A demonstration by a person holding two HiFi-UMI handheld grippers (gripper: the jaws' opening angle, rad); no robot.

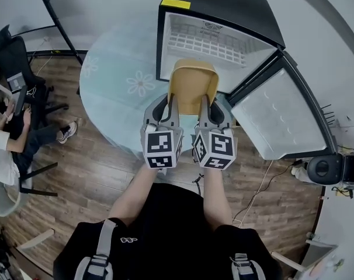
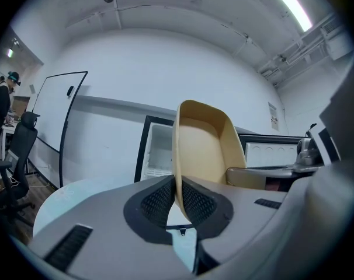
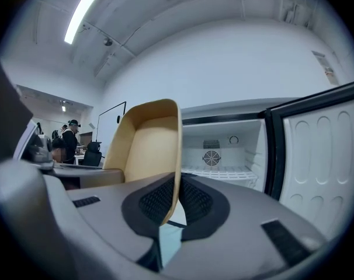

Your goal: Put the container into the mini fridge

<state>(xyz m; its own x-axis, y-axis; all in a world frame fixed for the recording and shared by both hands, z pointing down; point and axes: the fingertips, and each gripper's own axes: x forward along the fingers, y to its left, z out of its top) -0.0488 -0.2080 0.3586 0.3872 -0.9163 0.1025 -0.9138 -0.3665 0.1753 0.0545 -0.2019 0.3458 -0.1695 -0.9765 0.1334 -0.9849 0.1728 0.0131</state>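
Our left fingers (image 2: 156,203) are pressed tight on the left wall of the tan container (image 1: 193,83). Our right fingers (image 3: 197,200) pinch its right wall. It hangs mid-frame above the table (image 1: 115,86), just before the open mini fridge (image 1: 224,16). We think we are carrying it in. Next we must push it onto the shelf (image 1: 206,42).

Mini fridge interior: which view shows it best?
Right gripper view: the mini fridge cavity is open to it, with fan and shelf. Head view looks down on it; in left gripper view the container covers most.
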